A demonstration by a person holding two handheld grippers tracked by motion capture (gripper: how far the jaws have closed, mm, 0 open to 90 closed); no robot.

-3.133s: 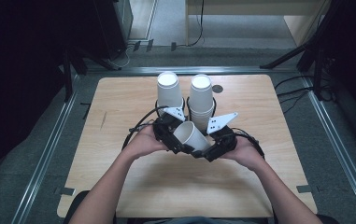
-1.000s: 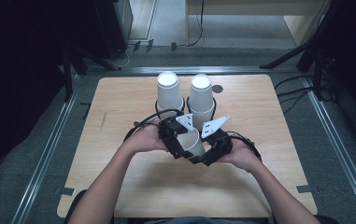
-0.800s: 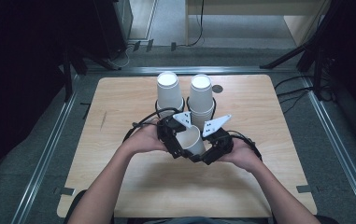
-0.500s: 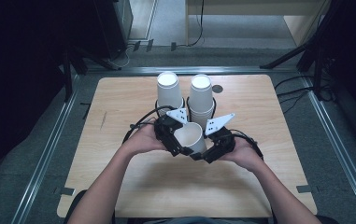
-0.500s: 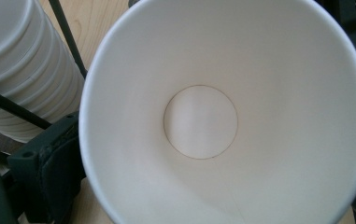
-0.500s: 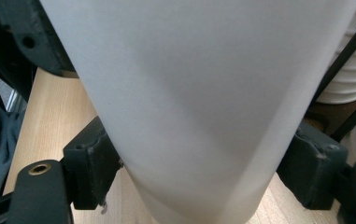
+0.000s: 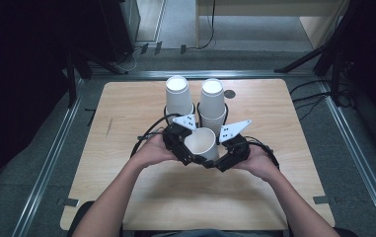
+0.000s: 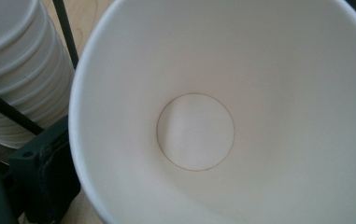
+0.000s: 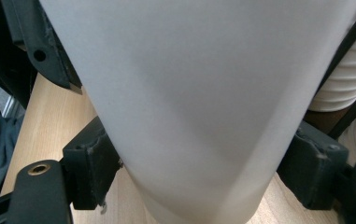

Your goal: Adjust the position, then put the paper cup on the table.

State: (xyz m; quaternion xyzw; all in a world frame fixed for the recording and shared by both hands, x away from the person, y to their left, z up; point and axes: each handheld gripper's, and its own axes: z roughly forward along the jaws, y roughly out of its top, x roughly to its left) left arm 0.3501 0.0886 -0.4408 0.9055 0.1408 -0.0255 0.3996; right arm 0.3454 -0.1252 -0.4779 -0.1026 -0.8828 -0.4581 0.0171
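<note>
A white paper cup (image 7: 201, 143) hangs tilted over the middle of the wooden table (image 7: 126, 123), between both hands. My right gripper (image 7: 225, 157) is shut on the cup's lower wall. In the right gripper view the cup (image 9: 199, 116) sits between the black pads (image 9: 94, 161) of that gripper (image 9: 201, 168). My left gripper (image 7: 181, 147) is at the cup's mouth side, and its jaws have just been opening. The left gripper view looks straight into the empty cup (image 8: 194, 130), so its own jaws are hidden.
Two upside-down cup stacks stand in wire holders at the back of the table, the left stack (image 7: 177, 96) and the taller right stack (image 7: 212, 101), just beyond the grippers. One stack (image 8: 17, 79) sits close beside the held cup. Metal rails border the table.
Both hands and the cup have edged slightly toward the stacks. The cup's mouth now faces more upward than three seconds ago.
</note>
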